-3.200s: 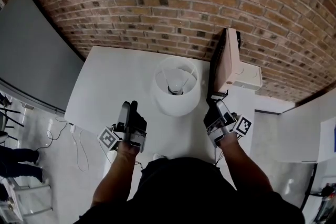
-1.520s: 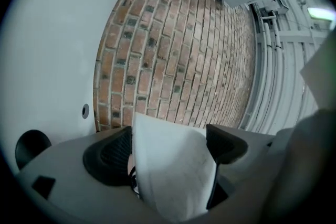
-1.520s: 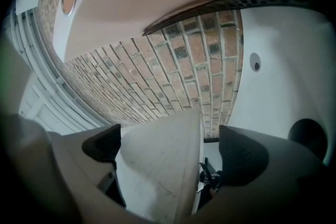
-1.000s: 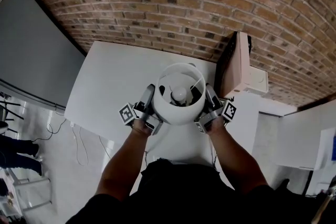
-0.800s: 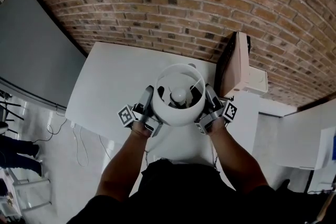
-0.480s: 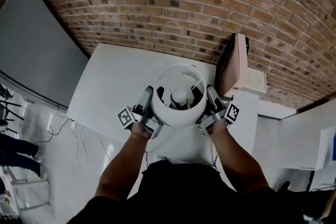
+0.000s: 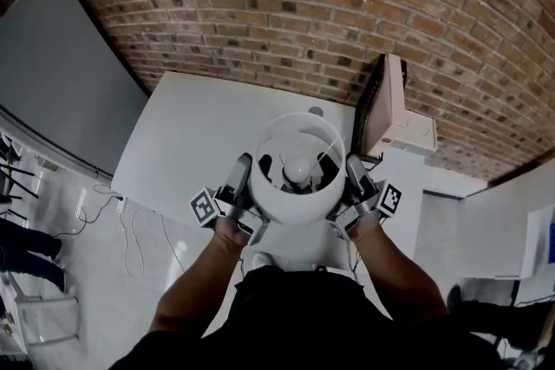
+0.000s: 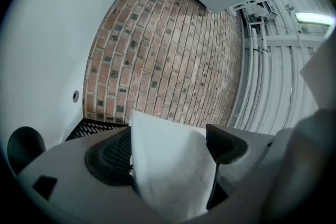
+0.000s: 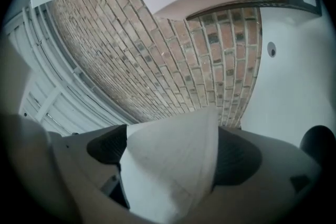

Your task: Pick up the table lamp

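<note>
Head view: a person's two forearms are reaching forward, and the table lamp with a white drum-shaped fabric shade (image 7: 297, 202) is sitting between the two grippers, over the near edge of the white rectangular table (image 7: 191, 134). A round white bulb (image 7: 297, 172) is showing through the open top of the shade. The shade is hiding the lamp's stem, so whether the base is clearing the tabletop cannot be told. The left gripper (image 7: 246, 173) is clamping the shade's left wall, and the right gripper (image 7: 347, 173) is clamping the shade's right wall, each with one jaw inside the rim and one outside.

Left gripper view: both dark pads are pressing on the white shade wall standing between them.

Right gripper view: the two pads are likewise gripping a fold of the shade wall from either side.

Background: a red-brown brick wall (image 7: 286, 4) is running behind the table, a flat beige box (image 7: 390, 100) is standing on edge at the table's right end, and a grey panel (image 7: 52, 74) is leaning at the left.
</note>
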`<control>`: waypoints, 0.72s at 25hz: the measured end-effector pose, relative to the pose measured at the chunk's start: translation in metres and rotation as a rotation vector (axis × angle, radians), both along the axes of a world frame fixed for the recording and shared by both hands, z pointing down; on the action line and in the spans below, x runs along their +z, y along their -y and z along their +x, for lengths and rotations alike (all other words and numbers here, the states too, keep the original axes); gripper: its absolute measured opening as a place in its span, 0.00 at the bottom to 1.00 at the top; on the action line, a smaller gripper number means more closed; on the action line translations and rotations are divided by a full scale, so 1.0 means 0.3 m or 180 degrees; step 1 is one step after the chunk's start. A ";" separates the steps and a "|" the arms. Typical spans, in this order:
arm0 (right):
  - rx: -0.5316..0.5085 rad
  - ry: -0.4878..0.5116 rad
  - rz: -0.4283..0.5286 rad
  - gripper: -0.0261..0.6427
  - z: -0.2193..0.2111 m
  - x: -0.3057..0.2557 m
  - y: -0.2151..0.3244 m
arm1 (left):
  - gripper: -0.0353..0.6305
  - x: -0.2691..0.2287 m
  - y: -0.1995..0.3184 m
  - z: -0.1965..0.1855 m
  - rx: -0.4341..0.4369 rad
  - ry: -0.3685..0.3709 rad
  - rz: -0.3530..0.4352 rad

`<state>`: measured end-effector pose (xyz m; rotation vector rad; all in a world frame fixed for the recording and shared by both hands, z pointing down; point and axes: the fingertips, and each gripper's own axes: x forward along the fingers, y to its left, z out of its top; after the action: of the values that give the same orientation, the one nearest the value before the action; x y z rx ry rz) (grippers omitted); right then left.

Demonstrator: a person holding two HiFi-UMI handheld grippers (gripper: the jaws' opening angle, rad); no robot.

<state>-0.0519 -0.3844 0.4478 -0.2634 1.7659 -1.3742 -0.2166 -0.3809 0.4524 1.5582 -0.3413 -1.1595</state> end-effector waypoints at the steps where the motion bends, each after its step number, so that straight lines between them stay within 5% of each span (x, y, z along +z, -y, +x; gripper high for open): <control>1: 0.0002 0.0001 0.0001 0.80 0.001 -0.011 -0.017 | 0.71 -0.011 -0.016 0.002 0.0005 -0.0004 0.0001; 18: 0.0083 0.0041 -0.0019 0.79 0.039 -0.065 -0.244 | 0.71 -0.057 -0.224 0.039 0.0076 0.0013 -0.0119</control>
<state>-0.0402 -0.3113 0.4282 -0.2792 1.7421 -1.3601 -0.2050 -0.3138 0.4353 1.5285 -0.3444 -1.1256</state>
